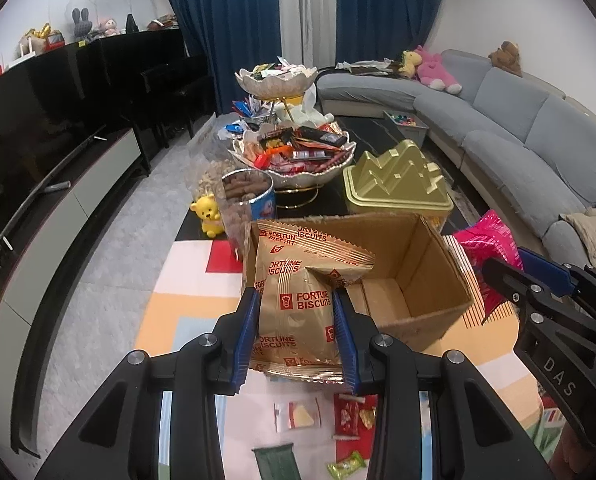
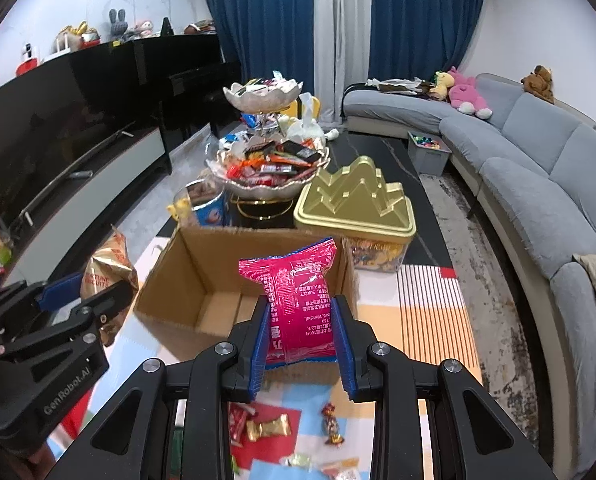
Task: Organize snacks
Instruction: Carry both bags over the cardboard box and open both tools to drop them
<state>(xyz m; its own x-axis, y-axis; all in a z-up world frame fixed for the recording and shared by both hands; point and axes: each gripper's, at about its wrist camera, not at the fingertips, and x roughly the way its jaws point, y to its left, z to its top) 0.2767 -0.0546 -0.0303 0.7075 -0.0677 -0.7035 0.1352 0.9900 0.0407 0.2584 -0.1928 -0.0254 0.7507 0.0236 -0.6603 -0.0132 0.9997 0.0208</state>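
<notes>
The left gripper [image 1: 298, 320] has its jaws closed narrow on a gold biscuit packet [image 1: 298, 300]; the blue pads press its two sides at the lower half, so the upper part stands free above the jaws and bends a little. The right gripper [image 2: 301, 332] does the same with a pink snack packet [image 2: 298, 300]: the jaws pinch it from both sides and the sealed top edge points up and away. I think the packets are held low so that the free end can go first into a container.

Just beyond both pairs of jaws stands an open cardboard box [image 1: 425, 280]. It looks empty, but its front wall and the packets hide part of the floor of it, so I cannot be sure. Each packet is in front of the box opening, the gold one at its left side and the pink one at its right, which suggests that both are to be dropped in together.

Below the jaws, on a coloured play mat [image 1: 178, 312], small wrapped sweets [image 2: 266, 428] lie loose, probably waiting to be sorted.

Behind the box, on the dark table [image 2: 377, 152], are a gold lidded tin [image 2: 357, 200], a two-tier snack bowl stand [image 2: 266, 172] full of bars, and a jar of biscuits [image 1: 246, 196].
</notes>
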